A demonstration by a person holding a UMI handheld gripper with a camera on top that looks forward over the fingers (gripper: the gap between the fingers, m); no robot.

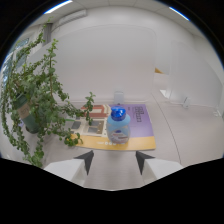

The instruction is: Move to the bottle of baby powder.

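While the bottle of baby powder (118, 126) stands upright on a poster (131, 131) just ahead of the gripper (114, 159), the fingers are spread wide, holding nothing. A leafy plant (35, 95) crowds the white bench (190, 135) beside it, its pot mostly hidden. Poster print is unreadable.

1. The gripper (114, 161) has its fingers spread, nothing between them.
2. At 12 o'clock just ahead stands the baby powder bottle (118, 126) on a printed mat (141, 131).
3. At 10 o'clock, a leafy plant (37, 95).
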